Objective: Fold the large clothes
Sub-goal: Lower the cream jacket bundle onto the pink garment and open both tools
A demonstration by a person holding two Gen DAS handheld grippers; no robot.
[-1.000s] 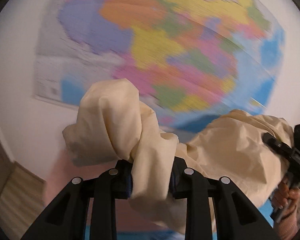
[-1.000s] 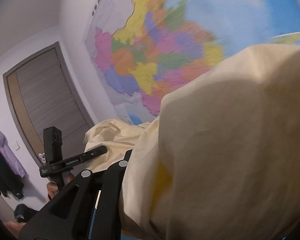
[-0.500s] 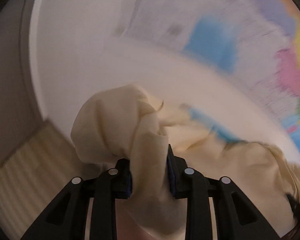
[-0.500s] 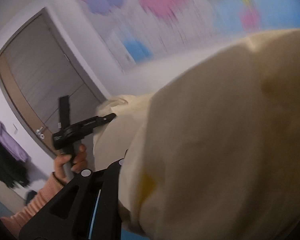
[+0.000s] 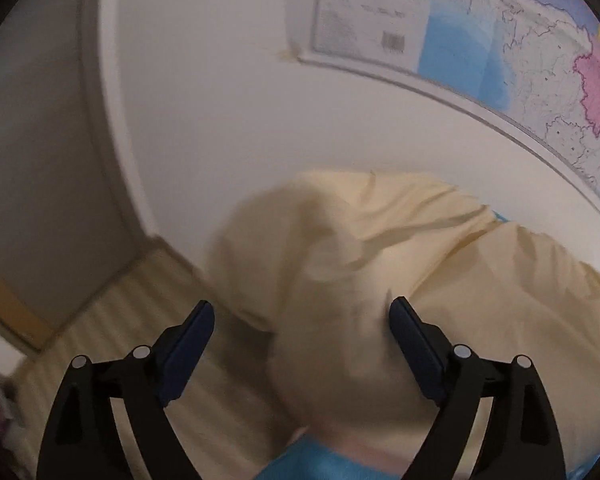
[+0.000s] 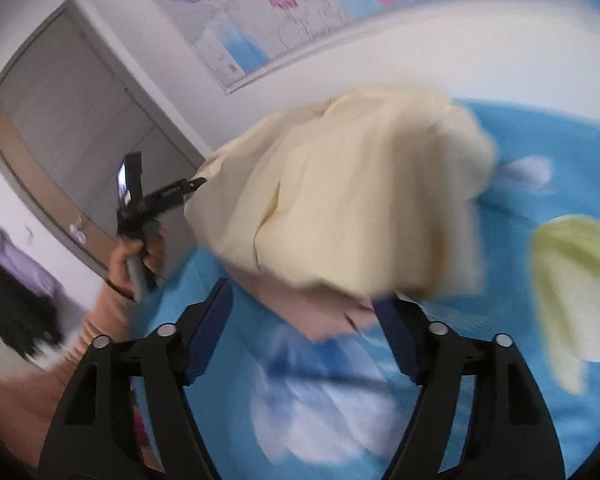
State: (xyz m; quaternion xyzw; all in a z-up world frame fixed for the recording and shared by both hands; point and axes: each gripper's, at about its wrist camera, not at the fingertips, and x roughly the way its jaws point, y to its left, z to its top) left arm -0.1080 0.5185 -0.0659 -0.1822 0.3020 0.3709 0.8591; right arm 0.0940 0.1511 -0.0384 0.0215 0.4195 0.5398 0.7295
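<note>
Left wrist view: the left gripper (image 5: 301, 320) has just been opening, its jaws wide, with the cream garment (image 5: 379, 280) loose between them, let go. The right gripper (image 6: 303, 308) has opened too, released, the garment bunched just past it on the blue bedspread (image 6: 379, 380). This looks like the drop step; next, spread it flat and find its edges

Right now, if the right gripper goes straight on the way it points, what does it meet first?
Most likely the cream garment, which fills the line just beyond the open right gripper. Depth is unclear; the blue bedspread lies below it.
</note>
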